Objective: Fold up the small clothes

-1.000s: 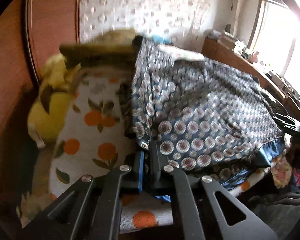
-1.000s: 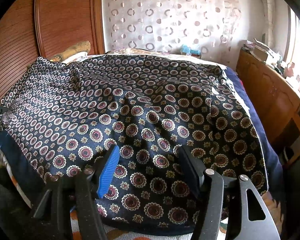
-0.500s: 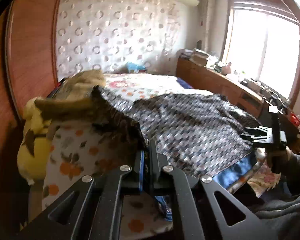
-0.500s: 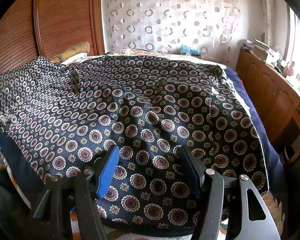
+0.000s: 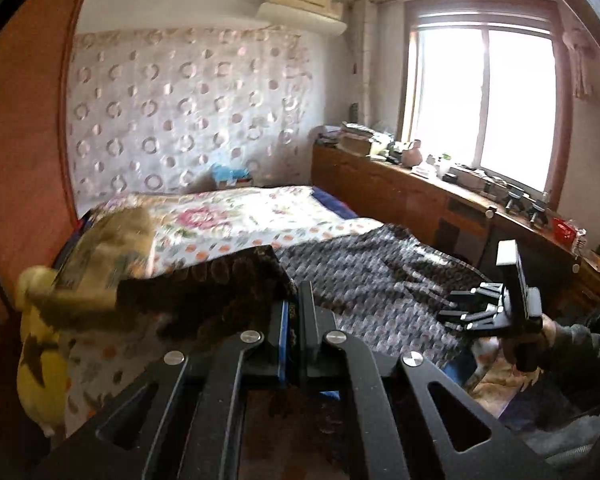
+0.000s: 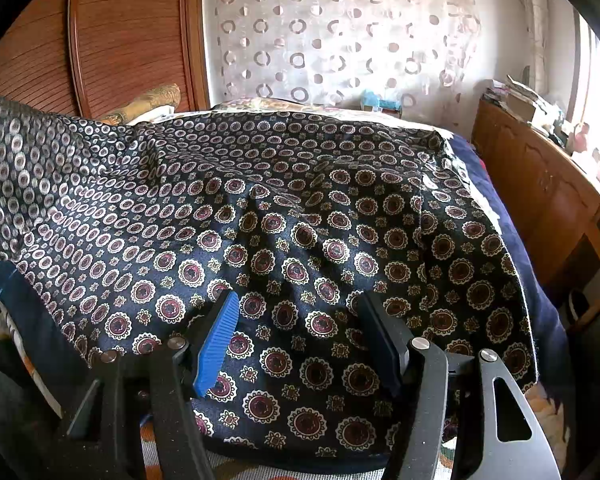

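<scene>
Corner of cloth lifted by left gripper.

Dark navy medallion-print silky garment was spread over floral bed cover; its corner was pinched betw. closed left fingers, raised. Right gripper was held w/ fingers apart above garment, gripping nothing.

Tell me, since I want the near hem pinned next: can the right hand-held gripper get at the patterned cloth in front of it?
Probably yes. The right hand-held gripper hangs open just above the patterned cloth, with nothing lying between its fingers and the fabric.
</scene>
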Demonstrator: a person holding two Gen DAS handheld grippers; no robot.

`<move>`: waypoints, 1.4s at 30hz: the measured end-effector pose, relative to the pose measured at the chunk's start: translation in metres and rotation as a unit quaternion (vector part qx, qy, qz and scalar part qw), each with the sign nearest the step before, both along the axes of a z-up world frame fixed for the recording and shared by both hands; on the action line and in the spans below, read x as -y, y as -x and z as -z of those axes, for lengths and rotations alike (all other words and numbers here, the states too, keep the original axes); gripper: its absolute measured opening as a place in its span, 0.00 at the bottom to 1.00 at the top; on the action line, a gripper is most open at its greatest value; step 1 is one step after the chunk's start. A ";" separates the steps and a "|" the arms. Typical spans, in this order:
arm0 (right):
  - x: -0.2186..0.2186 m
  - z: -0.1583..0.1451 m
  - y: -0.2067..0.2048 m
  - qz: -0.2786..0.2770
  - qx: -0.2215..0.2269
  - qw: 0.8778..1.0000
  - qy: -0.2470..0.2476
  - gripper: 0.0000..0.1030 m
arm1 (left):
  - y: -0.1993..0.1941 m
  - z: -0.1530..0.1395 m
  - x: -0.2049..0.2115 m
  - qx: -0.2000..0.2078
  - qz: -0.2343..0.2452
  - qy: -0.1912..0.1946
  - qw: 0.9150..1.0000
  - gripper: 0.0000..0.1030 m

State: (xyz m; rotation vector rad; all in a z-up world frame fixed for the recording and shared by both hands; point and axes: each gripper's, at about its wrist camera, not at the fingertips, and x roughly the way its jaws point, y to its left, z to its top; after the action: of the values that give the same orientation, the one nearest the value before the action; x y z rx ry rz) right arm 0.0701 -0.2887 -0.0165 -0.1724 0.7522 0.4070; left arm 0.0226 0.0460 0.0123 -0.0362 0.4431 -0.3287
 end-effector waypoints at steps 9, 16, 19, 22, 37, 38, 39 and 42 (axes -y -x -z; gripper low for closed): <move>0.000 0.001 0.000 0.000 0.000 1.000 -0.001 0.62 | -0.049 -0.038 0.058 0.024 0.078 -0.004 0.997 0.04; 0.015 0.000 0.000 0.031 0.003 0.998 -0.049 0.62 | -0.076 -0.056 0.104 0.030 0.115 -0.028 0.993 0.04; 0.023 -0.002 0.000 0.033 0.001 0.998 -0.060 0.62 | -0.086 -0.052 0.117 0.011 0.129 -0.036 0.991 0.04; 0.028 -0.010 0.002 0.031 0.010 0.997 -0.064 0.62 | -0.092 -0.041 0.129 -0.015 0.144 -0.045 0.988 0.06; -0.008 -0.041 -0.004 -0.009 0.050 0.997 -0.056 0.62 | -0.062 -0.014 0.108 -0.032 0.118 -0.040 0.992 0.72; -0.013 -0.039 -0.008 -0.013 0.046 0.998 -0.052 0.62 | -0.061 -0.011 0.103 -0.033 0.110 -0.039 0.993 0.72; -0.017 -0.037 -0.012 -0.018 0.042 0.998 -0.046 0.62 | -0.058 -0.008 0.098 -0.035 0.103 -0.039 0.993 0.72; -0.025 -0.028 -0.033 -0.029 0.026 0.999 -0.016 0.62 | -0.054 0.001 0.086 -0.042 0.087 -0.036 0.995 0.72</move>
State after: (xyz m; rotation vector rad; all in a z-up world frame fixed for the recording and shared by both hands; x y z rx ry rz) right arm 0.1032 -0.2633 0.0112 -0.1736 0.6907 0.4671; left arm 0.0766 -0.0396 0.0112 0.0603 0.5421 -0.4826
